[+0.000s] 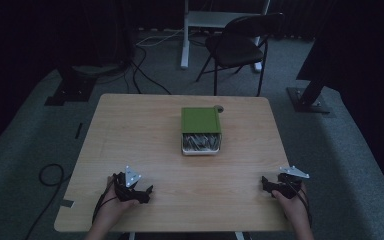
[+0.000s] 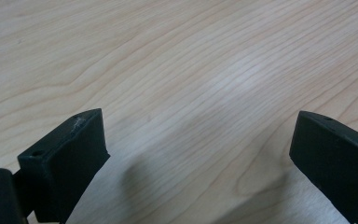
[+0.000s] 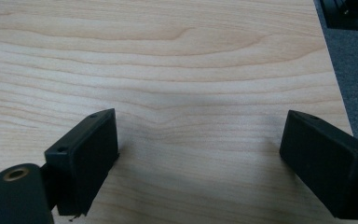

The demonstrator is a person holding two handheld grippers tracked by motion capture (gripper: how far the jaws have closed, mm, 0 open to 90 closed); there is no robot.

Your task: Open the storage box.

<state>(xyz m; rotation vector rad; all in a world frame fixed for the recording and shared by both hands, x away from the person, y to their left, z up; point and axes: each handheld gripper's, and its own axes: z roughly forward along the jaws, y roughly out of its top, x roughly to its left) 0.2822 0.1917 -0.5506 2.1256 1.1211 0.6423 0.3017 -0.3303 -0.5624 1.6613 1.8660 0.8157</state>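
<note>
Tools left [image 1: 147, 192] and right [image 1: 265, 184] rest wide apart on the table [image 1: 145, 135], near an unlabelled green box [image 1: 200, 120].

The table [image 1: 130, 130] carries one green-lidded box [image 1: 200, 120] holding metal pieces too many and too small to count, one small round thing [image 1: 219, 108] at its far corner, and two claws, left claw [image 1: 147, 192] and right claw [image 1: 265, 184].
</note>
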